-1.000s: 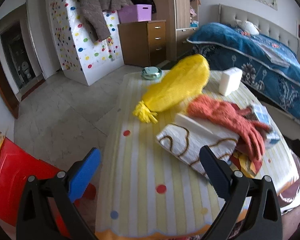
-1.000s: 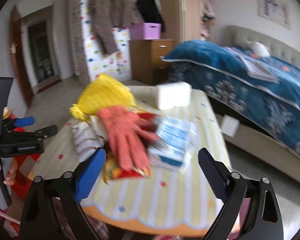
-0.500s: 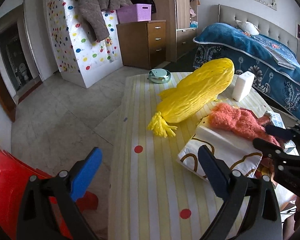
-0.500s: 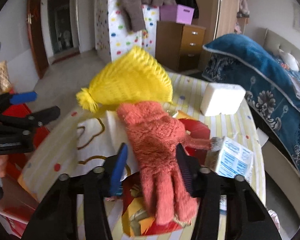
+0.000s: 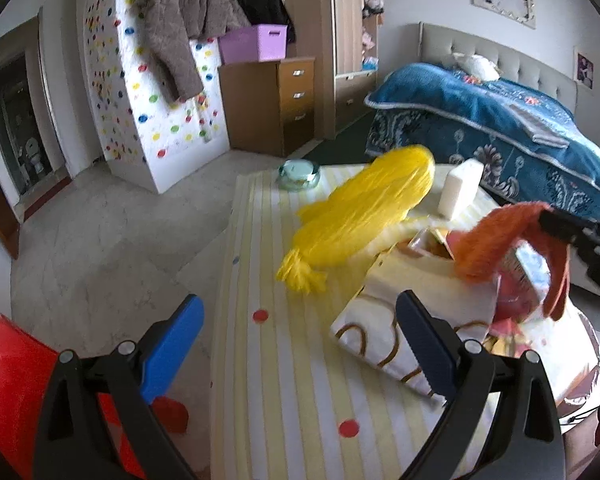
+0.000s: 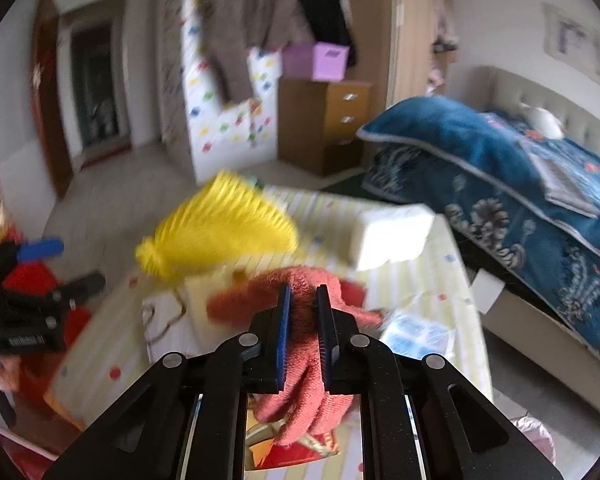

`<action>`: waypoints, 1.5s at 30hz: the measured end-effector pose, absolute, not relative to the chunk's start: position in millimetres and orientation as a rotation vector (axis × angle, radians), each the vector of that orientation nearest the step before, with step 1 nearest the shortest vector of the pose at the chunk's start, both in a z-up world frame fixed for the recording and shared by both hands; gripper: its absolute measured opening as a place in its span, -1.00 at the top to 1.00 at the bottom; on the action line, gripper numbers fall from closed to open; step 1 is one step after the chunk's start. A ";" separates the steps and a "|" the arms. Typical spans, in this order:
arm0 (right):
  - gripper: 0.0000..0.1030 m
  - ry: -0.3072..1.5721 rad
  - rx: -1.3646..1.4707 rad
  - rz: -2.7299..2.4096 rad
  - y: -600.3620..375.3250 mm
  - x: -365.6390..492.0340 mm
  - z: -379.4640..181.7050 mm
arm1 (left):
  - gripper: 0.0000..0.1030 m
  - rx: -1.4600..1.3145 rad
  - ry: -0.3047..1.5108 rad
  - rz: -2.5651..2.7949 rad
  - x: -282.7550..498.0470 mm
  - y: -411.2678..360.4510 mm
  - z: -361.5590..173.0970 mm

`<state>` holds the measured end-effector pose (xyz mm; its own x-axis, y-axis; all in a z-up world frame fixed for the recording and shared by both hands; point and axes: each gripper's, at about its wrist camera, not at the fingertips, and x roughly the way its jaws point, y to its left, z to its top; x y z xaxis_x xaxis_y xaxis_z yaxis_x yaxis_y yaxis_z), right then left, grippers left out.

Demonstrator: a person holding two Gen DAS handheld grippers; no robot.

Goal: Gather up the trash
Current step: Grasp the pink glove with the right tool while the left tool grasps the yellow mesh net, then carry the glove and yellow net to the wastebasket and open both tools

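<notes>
On the striped table (image 5: pixel 284 380) lies a pile: a yellow knitted hat (image 5: pixel 364 216), a white swirl-patterned packet (image 5: pixel 384 320), red wrappers (image 5: pixel 516 296) and a blue-white tissue pack (image 6: pixel 420 336). An orange glove (image 6: pixel 260 292) hangs above the pile, its fingers dangling. My right gripper (image 6: pixel 302 300) is closing, and its pads press on the glove's middle. In the left wrist view the glove (image 5: pixel 488 244) droops from that right gripper (image 5: pixel 552 220). My left gripper (image 5: pixel 298 308) is open and holds nothing, over the table's near left part.
A white block (image 5: pixel 460 188) and a green round tin (image 5: pixel 300 174) stand at the table's far end. A red bin (image 5: pixel 12 368) sits on the floor at the left. A blue-covered bed (image 5: pixel 500 128) runs along the right, and a wooden dresser (image 5: pixel 272 104) stands behind.
The right gripper came in over the pile, closed on the orange glove and raised it off the packet. The left gripper stayed open and drifted a little along the table.
</notes>
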<state>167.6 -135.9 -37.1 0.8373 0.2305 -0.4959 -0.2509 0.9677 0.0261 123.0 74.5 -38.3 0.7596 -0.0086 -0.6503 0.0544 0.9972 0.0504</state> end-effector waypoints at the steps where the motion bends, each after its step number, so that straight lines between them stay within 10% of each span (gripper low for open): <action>1: 0.76 0.491 -0.020 0.237 -142.0 163.8 -29.6 | -0.82 0.075 0.693 -0.039 126.8 71.2 -35.3; 5: 0.76 0.448 0.032 0.197 -162.8 157.7 -13.5 | -0.72 0.112 0.648 -0.063 147.0 56.5 -32.1; 13: 0.75 0.462 0.089 0.183 -201.6 156.3 -6.9 | 0.14 0.203 0.730 -0.180 207.3 37.7 -63.5; 15: 0.75 0.467 0.091 0.178 -206.4 153.8 -9.7 | 0.73 0.217 0.759 -0.207 211.4 37.0 -69.4; 17: 0.75 0.471 0.094 0.174 -207.6 148.0 -14.6 | 0.88 0.220 0.737 -0.215 207.1 35.4 -62.6; 29: 0.75 0.377 0.174 0.112 -252.7 79.7 9.4 | 0.90 0.127 0.504 -0.267 114.6 -16.9 44.4; 45: 0.75 0.485 0.264 -0.245 -388.5 -40.4 -57.8 | 0.90 0.146 0.601 -0.561 45.6 -201.3 -24.9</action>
